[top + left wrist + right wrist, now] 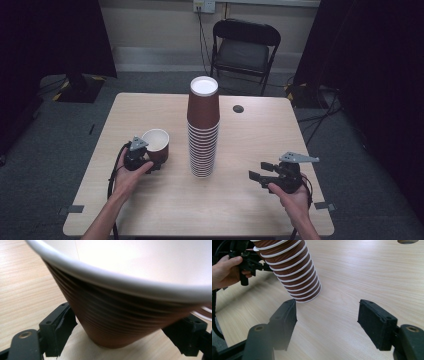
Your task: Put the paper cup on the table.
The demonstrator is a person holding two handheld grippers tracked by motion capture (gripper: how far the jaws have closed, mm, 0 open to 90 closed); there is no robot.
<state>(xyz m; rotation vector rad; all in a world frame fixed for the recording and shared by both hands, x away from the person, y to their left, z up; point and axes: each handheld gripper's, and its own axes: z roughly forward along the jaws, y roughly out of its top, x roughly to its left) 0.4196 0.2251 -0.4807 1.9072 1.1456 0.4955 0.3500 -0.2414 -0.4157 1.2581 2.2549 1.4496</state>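
Note:
A tall stack of upturned brown paper cups [203, 131] with white rims stands at the middle of the wooden table [250, 210]; its lower part [297, 277] rises just beyond my right jaws. One brown cup [156, 144] with a white inside stands mouth up to the left of the stack. My left gripper [151, 164] holds it low on the ribbed wall [120, 315], a pad pressing on each side. My right gripper [259, 170] hovers open and empty at the right of the stack [327, 315], jaws pointing toward it.
A round cable hole [238, 108] sits in the table behind the stack, also in the right gripper view [408, 241]. A black folding chair [245, 47] stands beyond the far edge. Bare tabletop lies in front of the stack.

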